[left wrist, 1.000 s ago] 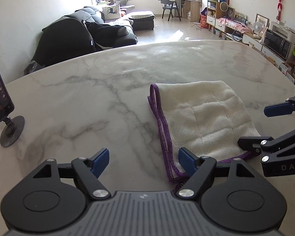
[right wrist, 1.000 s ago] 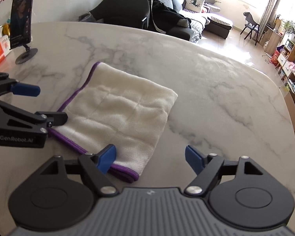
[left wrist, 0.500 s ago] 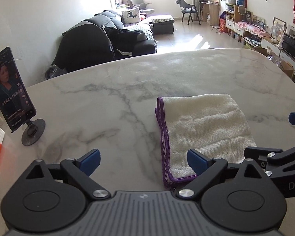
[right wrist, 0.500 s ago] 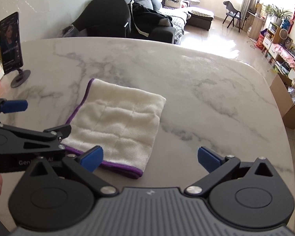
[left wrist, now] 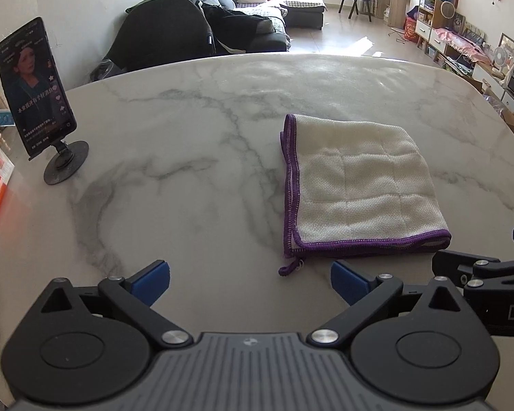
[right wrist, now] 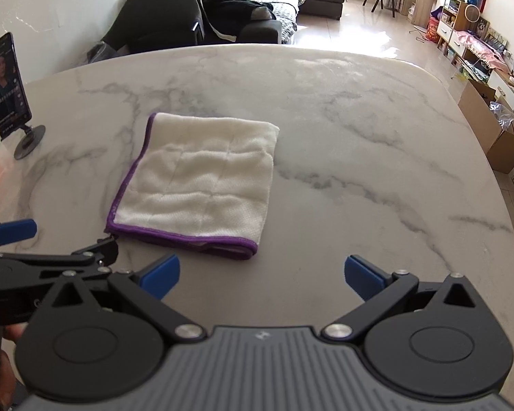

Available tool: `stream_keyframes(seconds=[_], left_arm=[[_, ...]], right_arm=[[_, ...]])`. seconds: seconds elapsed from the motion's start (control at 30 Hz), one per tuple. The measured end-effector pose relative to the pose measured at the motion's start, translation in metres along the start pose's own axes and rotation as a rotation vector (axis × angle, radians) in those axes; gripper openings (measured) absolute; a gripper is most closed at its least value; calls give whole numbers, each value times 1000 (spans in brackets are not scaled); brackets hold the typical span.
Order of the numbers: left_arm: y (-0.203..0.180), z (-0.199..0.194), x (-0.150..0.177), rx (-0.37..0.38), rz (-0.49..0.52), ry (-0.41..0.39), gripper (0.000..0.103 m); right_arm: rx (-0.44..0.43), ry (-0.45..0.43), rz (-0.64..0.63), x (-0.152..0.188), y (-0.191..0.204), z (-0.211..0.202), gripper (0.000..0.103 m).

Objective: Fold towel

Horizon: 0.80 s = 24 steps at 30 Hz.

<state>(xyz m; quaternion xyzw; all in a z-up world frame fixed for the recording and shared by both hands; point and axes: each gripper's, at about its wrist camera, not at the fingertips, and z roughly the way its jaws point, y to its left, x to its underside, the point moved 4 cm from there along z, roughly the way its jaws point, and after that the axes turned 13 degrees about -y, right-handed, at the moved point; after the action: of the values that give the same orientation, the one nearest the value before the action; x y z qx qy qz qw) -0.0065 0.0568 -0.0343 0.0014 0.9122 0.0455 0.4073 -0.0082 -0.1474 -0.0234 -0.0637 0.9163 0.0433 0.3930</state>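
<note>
Lying flat on the marble tabletop (left wrist: 195,130) just ahead of both released tools, folded purple-hemmed towel (left wrist: 356,185) with purple-hemmed near edge crosswise, ahead-right of left tool (left wrist: 250,279), ahead-left of right tool (right wrist: 262,275), neither touching, jaws empty.

a cream-white towel (left wrist: 359,185) with a waffle-like weave and purple stitched edging lies folded flat on a marble table (left wrist: 188,137). it forms a neat, roughly square stack of layers. purple trim runs along its left side and its near edge, where the layers show. the far and right sides are plain folds. a small purple loop sticks out at the near left corner.
</note>
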Motion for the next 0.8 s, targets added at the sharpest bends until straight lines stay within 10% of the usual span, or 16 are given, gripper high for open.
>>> stream_keyframes(seconds=[0.8], left_arm=[[-4, 4, 7, 6, 43, 3, 101]], right_arm=[[-6, 11, 12, 7, -3, 6, 103]])
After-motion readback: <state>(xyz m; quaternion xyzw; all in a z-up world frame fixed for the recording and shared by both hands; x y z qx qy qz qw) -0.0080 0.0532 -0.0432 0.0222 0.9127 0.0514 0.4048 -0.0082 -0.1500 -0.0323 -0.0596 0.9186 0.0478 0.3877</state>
